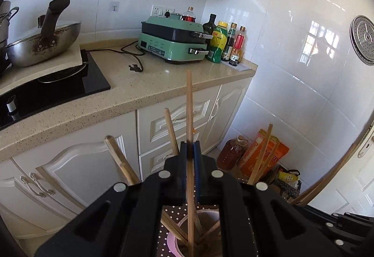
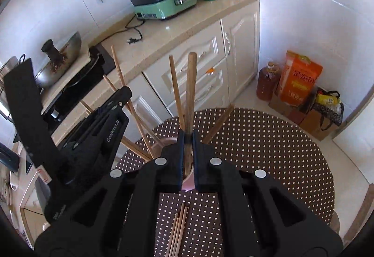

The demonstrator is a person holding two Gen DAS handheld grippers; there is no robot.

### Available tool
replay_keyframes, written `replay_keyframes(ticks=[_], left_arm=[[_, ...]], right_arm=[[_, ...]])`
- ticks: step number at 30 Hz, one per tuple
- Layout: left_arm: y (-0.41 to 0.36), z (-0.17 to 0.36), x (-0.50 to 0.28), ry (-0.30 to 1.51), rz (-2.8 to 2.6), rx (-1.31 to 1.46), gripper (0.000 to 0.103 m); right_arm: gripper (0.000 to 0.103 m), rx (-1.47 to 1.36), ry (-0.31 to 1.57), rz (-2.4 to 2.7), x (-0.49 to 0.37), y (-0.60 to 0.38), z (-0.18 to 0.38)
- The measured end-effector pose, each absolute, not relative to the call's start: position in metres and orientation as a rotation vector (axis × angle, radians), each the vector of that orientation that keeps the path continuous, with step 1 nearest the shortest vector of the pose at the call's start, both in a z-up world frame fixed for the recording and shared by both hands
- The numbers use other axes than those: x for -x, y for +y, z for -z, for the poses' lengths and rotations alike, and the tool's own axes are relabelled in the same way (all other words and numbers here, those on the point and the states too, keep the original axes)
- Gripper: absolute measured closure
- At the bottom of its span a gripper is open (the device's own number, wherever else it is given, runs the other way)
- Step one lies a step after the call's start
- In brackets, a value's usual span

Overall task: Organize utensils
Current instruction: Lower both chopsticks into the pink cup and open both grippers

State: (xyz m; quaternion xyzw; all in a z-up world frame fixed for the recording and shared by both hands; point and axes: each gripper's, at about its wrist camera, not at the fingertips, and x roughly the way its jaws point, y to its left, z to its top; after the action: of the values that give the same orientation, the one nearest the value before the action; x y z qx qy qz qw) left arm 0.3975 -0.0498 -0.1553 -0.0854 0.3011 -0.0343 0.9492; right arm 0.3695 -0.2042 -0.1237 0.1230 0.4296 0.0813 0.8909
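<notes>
Right wrist view alone shows loose chopsticks (image 2: 178,231) on the dotted counter (image 2: 268,151); right gripper (image 2: 187,137) clamps a thick stick, left gripper (image 1: 190,148) a chopstick, both over the half-hidden pink cup (image 1: 174,241)

White tiled walls (image 1: 292,58), cream cabinets (image 2: 243,46) under a speckled beige counter (image 1: 131,91), pale floor (image 2: 346,163).

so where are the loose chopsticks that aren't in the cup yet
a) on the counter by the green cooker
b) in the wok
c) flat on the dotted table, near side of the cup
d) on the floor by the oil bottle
c: the right wrist view shows a few loose chopsticks lying flat on the dotted table, on the near side of the cup.
</notes>
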Motion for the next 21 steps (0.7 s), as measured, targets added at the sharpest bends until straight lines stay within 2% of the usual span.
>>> replay_keyframes(ticks=[13,21], left_arm=[[-0.046,0.170,-0.362,0.682,0.107,0.135,0.097],[-0.039,0.183,-0.355,0.728,0.085,0.101,0.096]], right_arm=[[0.096,-0.248,0.912,-0.191,-0.373,-0.197,0.138],[0.096,-0.308,1.012,-0.197,-0.376,-0.189,0.172]])
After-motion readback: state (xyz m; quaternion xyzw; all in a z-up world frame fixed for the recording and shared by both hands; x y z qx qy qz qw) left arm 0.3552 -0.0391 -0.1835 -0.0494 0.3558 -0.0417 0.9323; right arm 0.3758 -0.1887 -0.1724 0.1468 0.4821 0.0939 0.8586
